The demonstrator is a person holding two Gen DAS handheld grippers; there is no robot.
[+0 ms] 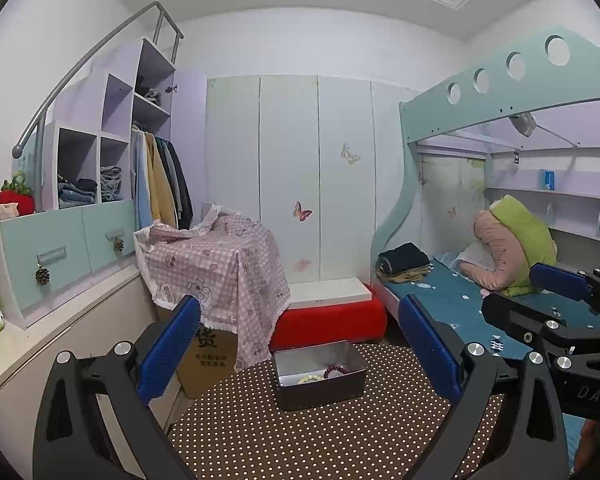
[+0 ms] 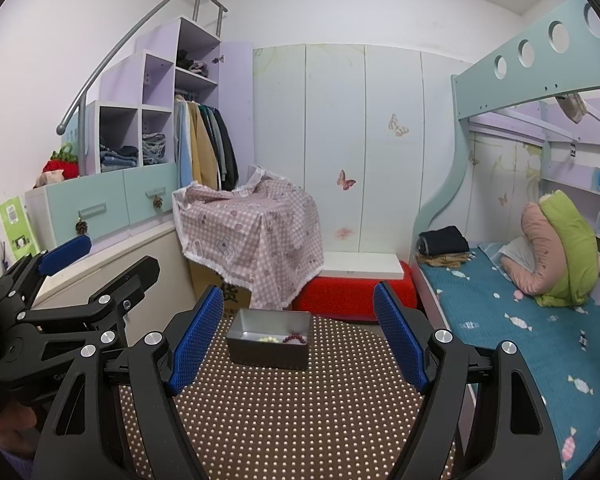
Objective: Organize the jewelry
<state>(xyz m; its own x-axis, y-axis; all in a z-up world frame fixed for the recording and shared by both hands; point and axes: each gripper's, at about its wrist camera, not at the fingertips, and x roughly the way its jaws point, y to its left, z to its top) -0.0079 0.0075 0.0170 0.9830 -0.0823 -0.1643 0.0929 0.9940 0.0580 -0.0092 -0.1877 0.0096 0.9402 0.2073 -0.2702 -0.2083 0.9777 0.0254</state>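
A grey metal box stands on the far part of a brown dotted table. Inside it lie a dark red bead bracelet and a pale yellow-green bead bracelet. My left gripper is open and empty, held above the table short of the box. The box also shows in the right wrist view, with the red bracelet and pale bracelet inside. My right gripper is open and empty, also short of the box.
A cardboard box under a pink checked cloth stands left of the table. A red bench lies behind. A bunk bed with blue sheet is on the right, drawers and shelves on the left.
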